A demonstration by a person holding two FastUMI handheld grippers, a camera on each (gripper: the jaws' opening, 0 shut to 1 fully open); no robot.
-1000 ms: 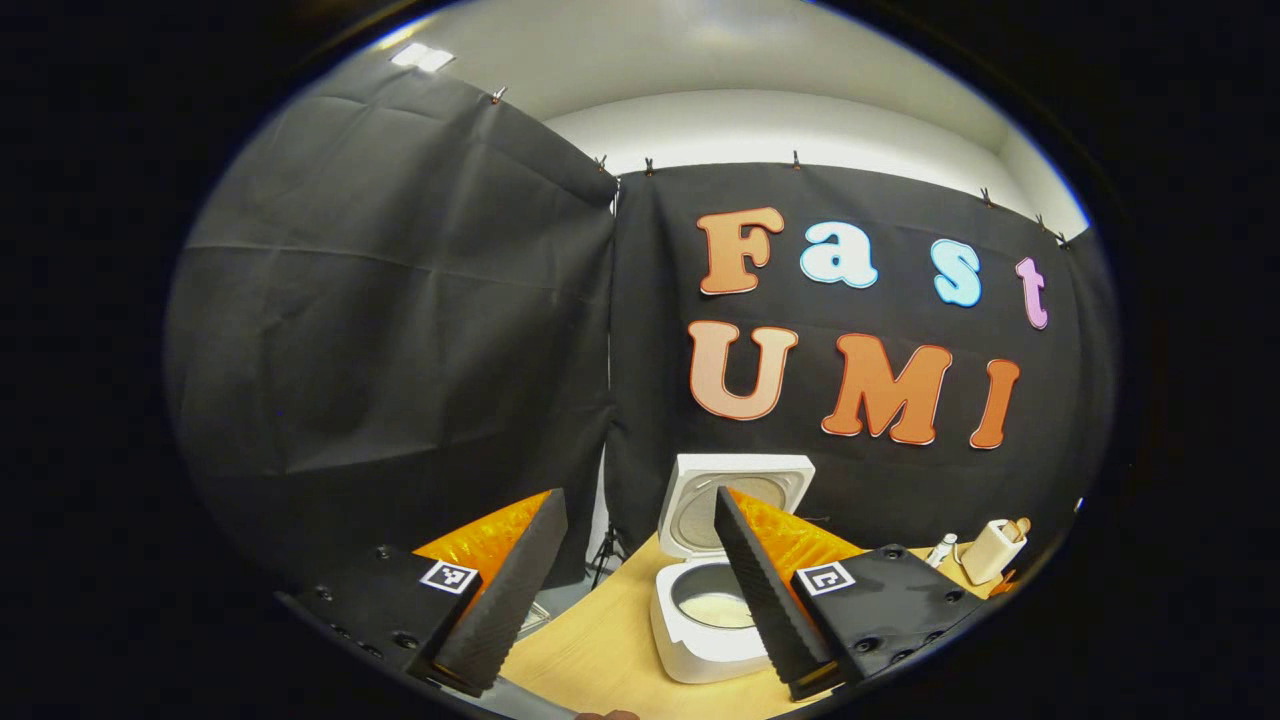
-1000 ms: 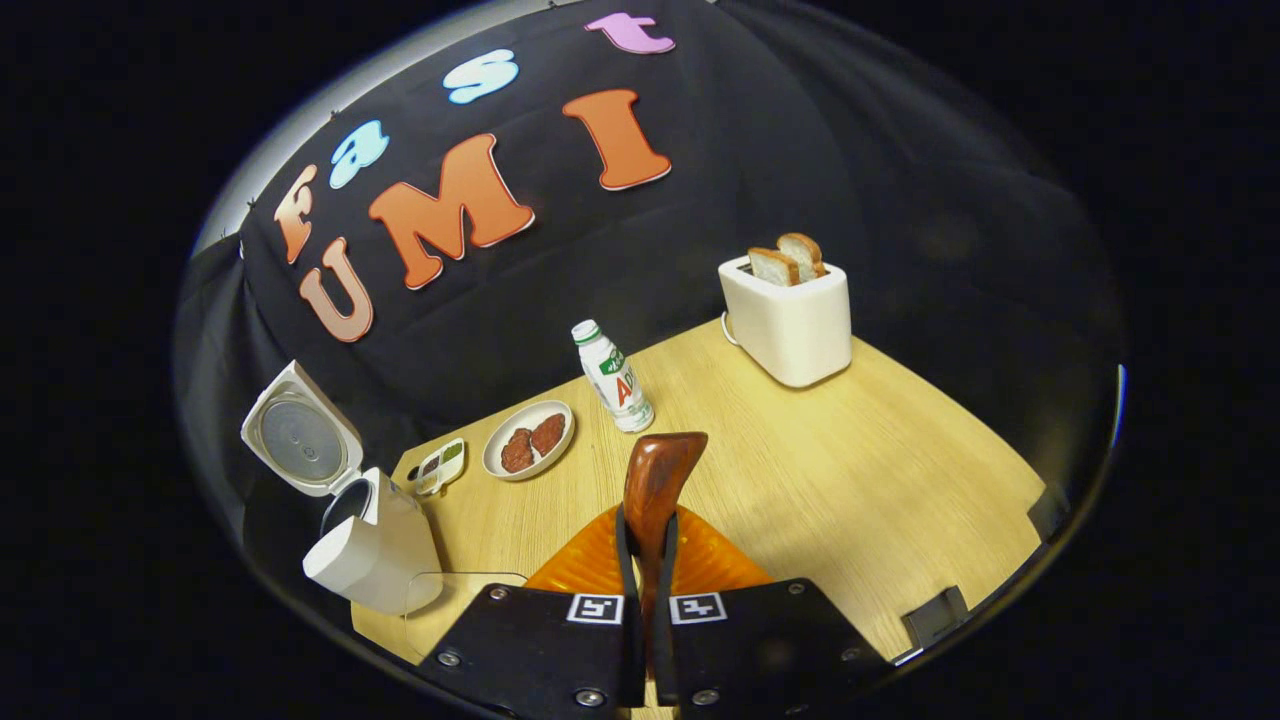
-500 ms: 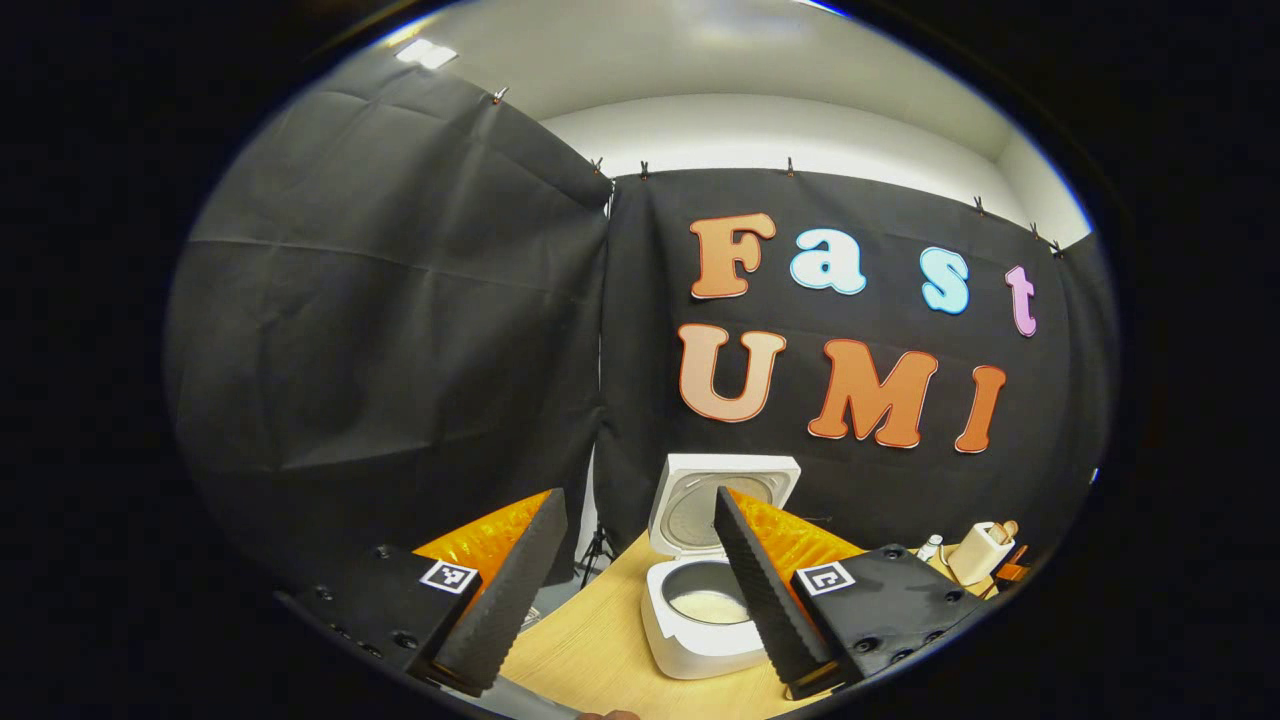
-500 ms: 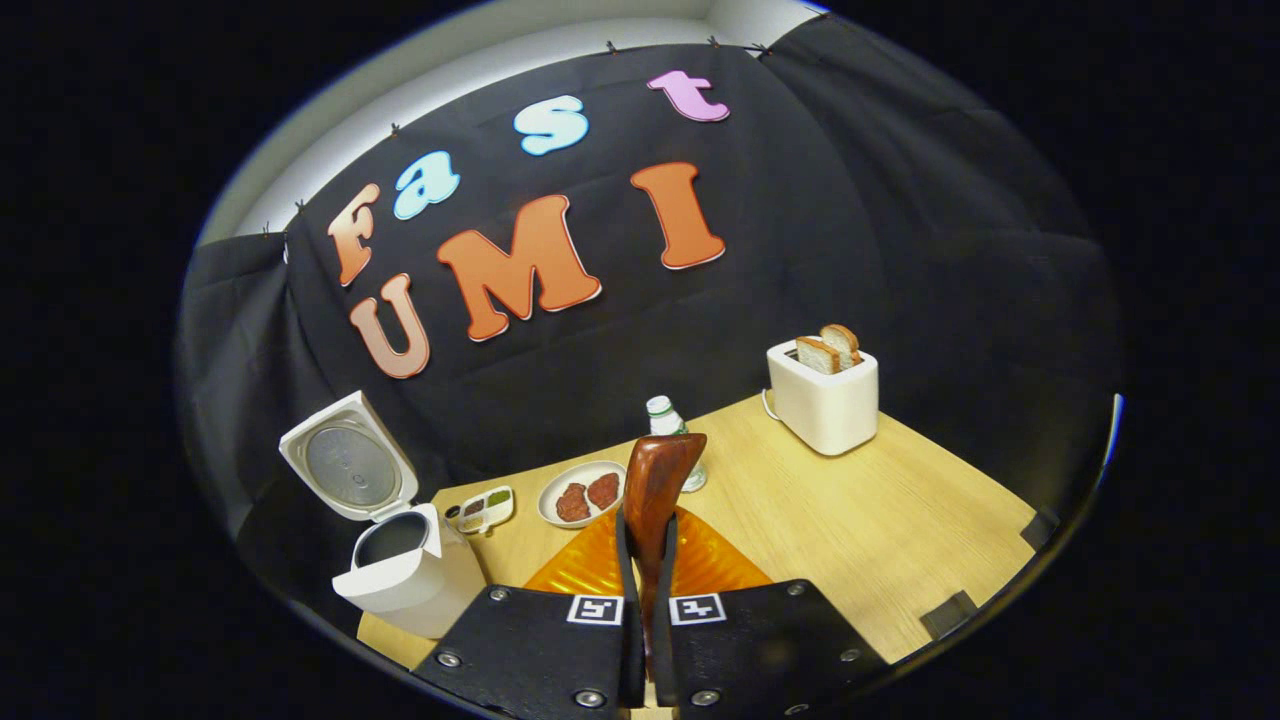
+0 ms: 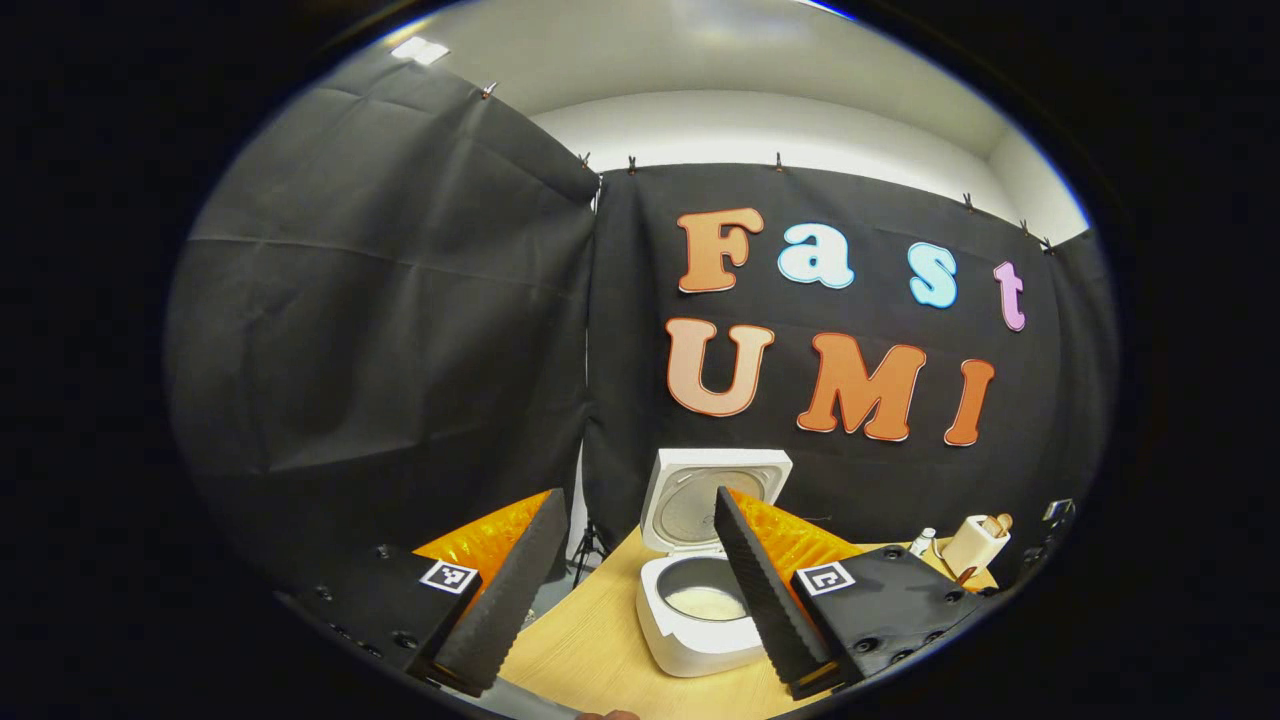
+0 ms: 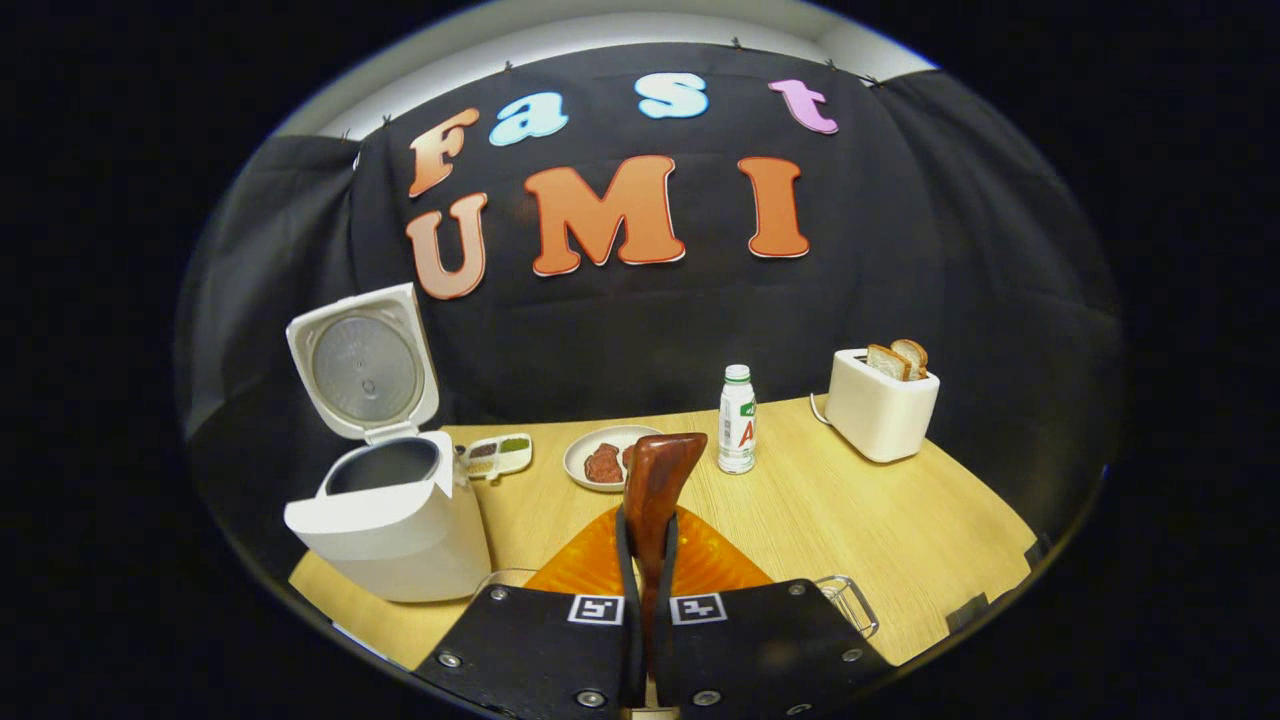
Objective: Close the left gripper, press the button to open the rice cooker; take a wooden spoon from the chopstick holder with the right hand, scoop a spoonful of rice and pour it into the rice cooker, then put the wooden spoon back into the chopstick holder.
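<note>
Risk: right hand-held gripper clenched on wooden spoon near open rice cooker on table, left hand-held gripper released; thin-handle grip may let the spoon twist or miss the chopstick holder.

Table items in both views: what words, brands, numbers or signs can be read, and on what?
Bottle: label print too small and blurred to read.
Rice cooker: no text visible on its body or open lid.
Toaster: no text visible.
Square markers on the right gripper and the left gripper: coded patterns, no words.
</note>
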